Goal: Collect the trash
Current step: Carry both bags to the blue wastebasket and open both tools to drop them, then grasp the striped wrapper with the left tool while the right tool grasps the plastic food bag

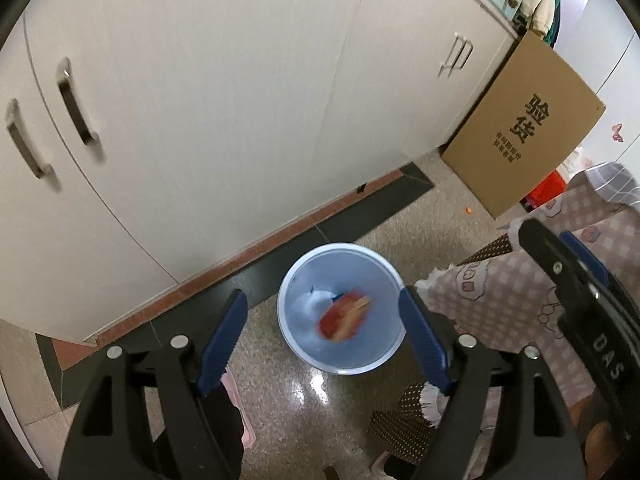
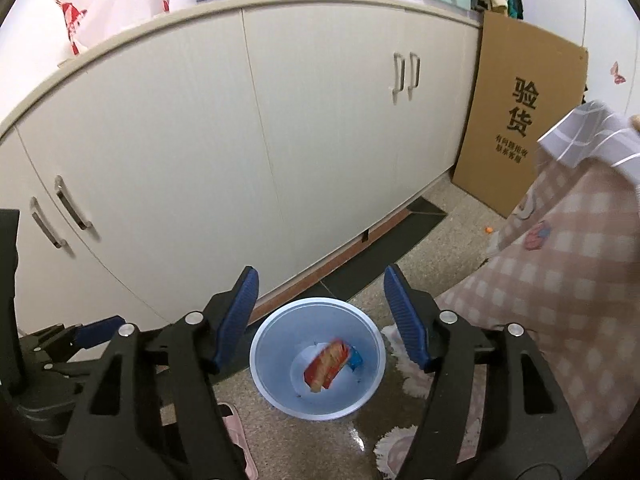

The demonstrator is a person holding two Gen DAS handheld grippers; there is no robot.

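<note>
Both tongs are hanging wide open and empty above the floor, so the drop seems to be done. The left tongs (image 1: 322, 336) are framing the pale blue bin (image 1: 372, 360) between their 2 fingers, and the right tongs (image 2: 320, 316) are doing the same from a little farther back. Inside the bin, below and just ahead of the tips, a red and yellow wrapper (image 2: 326, 365) is lying (blurred in the left view, so possibly in motion) beside a small blue scrap (image 2: 355, 359) and some white paper. Far ahead and to the right of the tongs, 1 small orange bit (image 2: 487, 231) is sitting on the floor near the cardboard sheet (image 2: 520, 120); judging by that, it may be what is left.
</note>
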